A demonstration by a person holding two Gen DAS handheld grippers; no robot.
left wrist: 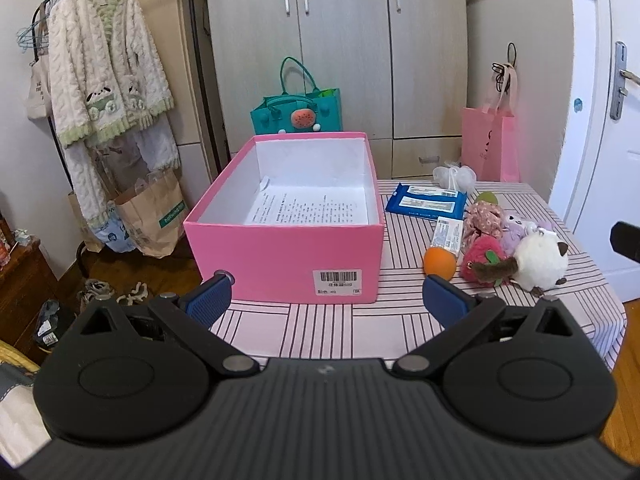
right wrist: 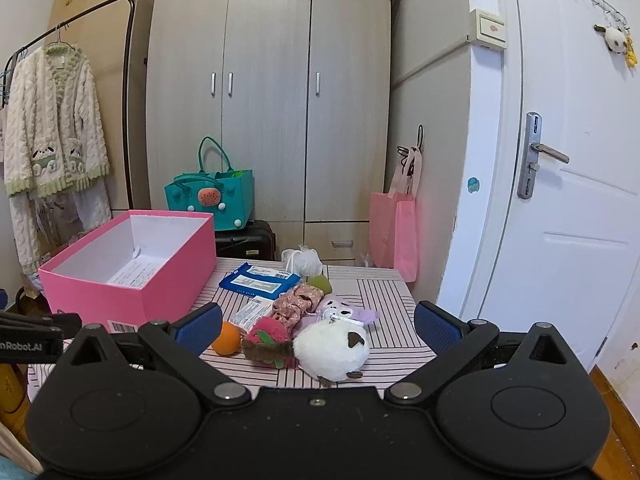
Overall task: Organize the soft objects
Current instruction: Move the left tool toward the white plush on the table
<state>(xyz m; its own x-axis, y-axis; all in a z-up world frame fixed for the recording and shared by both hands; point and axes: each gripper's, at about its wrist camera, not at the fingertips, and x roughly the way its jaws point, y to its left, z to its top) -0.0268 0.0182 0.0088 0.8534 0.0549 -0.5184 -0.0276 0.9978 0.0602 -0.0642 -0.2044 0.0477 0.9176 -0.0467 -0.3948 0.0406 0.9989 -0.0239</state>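
Soft toys, led by a white plush (right wrist: pixel 332 350), lie heaped on the striped table (right wrist: pixel 396 344) directly ahead of the right gripper (right wrist: pixel 318 330), its jaws spread wide and empty. The left gripper (left wrist: pixel 326 298), equally open and empty, faces the pink box (left wrist: pixel 280 256) standing to the heap's left. The right hand looks nearer the plush, whose body runs crosswise.

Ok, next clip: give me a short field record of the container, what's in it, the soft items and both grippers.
container: pink box, open, on striped table
contents: printed paper sheet only
soft items: white plush, red plush, purple plush, floral scrunchie, clustered right of box
left gripper: open, holding nothing
right gripper: open, facing the pile
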